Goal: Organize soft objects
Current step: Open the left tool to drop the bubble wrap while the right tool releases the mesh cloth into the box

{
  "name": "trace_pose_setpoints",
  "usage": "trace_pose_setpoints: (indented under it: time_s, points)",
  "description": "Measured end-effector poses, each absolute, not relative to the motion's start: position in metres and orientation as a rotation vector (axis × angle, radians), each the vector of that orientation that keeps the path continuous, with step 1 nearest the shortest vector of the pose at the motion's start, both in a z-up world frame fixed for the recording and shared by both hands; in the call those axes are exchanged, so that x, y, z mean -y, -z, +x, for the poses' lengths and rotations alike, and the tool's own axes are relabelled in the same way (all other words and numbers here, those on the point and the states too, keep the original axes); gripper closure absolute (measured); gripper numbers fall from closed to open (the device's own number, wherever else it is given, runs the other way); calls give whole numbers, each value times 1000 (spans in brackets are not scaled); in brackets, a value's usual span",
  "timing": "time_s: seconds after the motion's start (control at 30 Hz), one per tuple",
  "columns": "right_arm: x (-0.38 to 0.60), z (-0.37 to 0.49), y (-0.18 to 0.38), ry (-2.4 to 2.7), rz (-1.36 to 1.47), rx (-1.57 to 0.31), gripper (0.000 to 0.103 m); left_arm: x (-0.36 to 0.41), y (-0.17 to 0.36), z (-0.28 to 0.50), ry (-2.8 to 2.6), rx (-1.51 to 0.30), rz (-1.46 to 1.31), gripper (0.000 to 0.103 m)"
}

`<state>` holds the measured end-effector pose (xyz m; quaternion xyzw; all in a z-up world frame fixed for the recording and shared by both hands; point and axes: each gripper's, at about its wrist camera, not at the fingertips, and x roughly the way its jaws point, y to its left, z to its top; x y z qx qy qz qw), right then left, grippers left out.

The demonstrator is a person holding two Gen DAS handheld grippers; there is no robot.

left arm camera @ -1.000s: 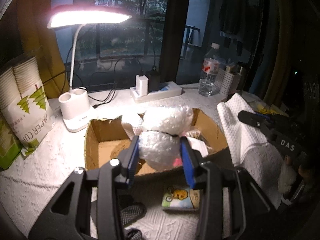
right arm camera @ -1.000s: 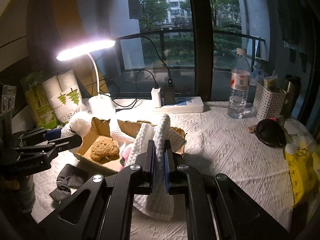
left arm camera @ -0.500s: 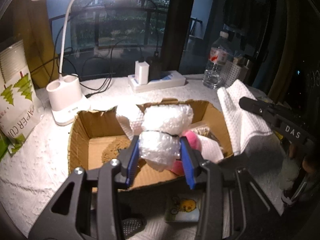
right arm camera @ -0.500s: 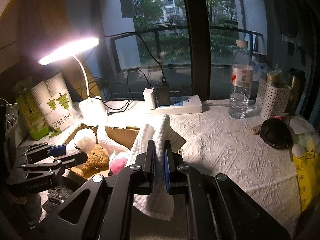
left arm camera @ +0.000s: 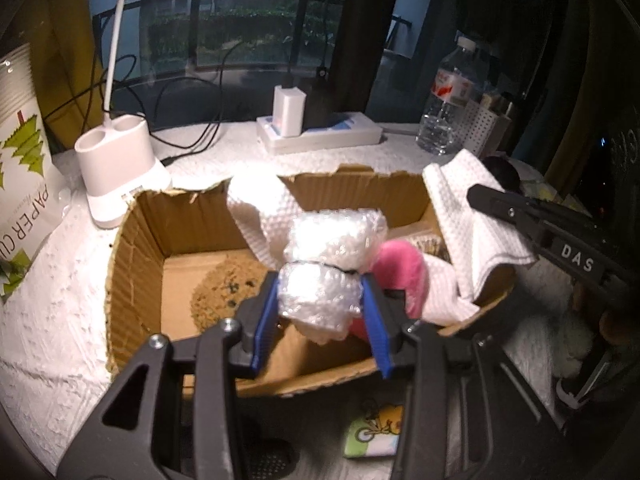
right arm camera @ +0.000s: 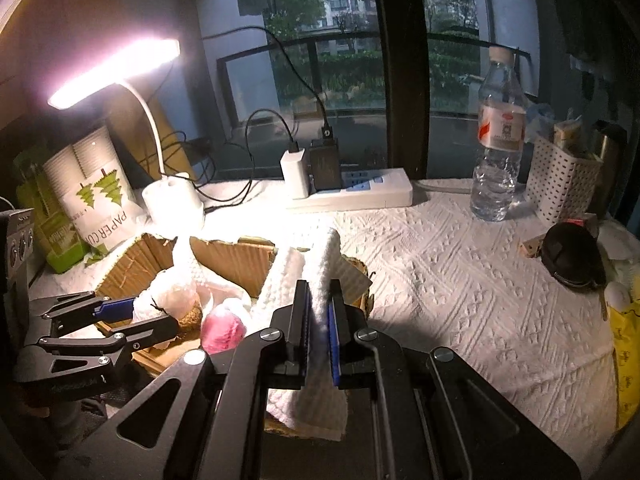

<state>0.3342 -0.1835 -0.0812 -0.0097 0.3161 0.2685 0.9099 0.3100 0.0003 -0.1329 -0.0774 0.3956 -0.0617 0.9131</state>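
Note:
An open cardboard box (left arm camera: 136,264) stands on the white table cover. Above its inside my left gripper (left arm camera: 320,284) is shut on a tied bundle of bubble wrap (left arm camera: 336,236). In the box lie a pink plush (left arm camera: 400,268), a brown speckled soft piece (left arm camera: 224,288) and white cloth. My right gripper (right arm camera: 319,292) is shut on a white waffle towel (right arm camera: 320,256), which drapes over the box's right rim (right arm camera: 232,256). From the right wrist view, the left gripper (right arm camera: 154,314) and its bubble wrap (right arm camera: 168,296) are at the left.
A lamp base (left arm camera: 116,168) and a paper-cup pack (right arm camera: 96,192) stand left of the box. A power strip (left arm camera: 320,136), water bottle (right arm camera: 500,140) and white basket (right arm camera: 560,176) line the back. A black pouch (right arm camera: 572,256) lies right; a cartoon packet (left arm camera: 376,432) lies before the box.
Both grippers have come down and closer to the box. The bubble wrap now hangs lower over the box's inside, and the towel has shifted toward the box's right rim.

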Motion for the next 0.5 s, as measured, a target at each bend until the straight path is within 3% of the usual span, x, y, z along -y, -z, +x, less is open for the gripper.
trace_pose_setpoints:
  time_s: [0.5]
  points:
    - [173, 345, 97, -549, -39, -708, 94, -21, 123, 303, 51, -777, -166, 60]
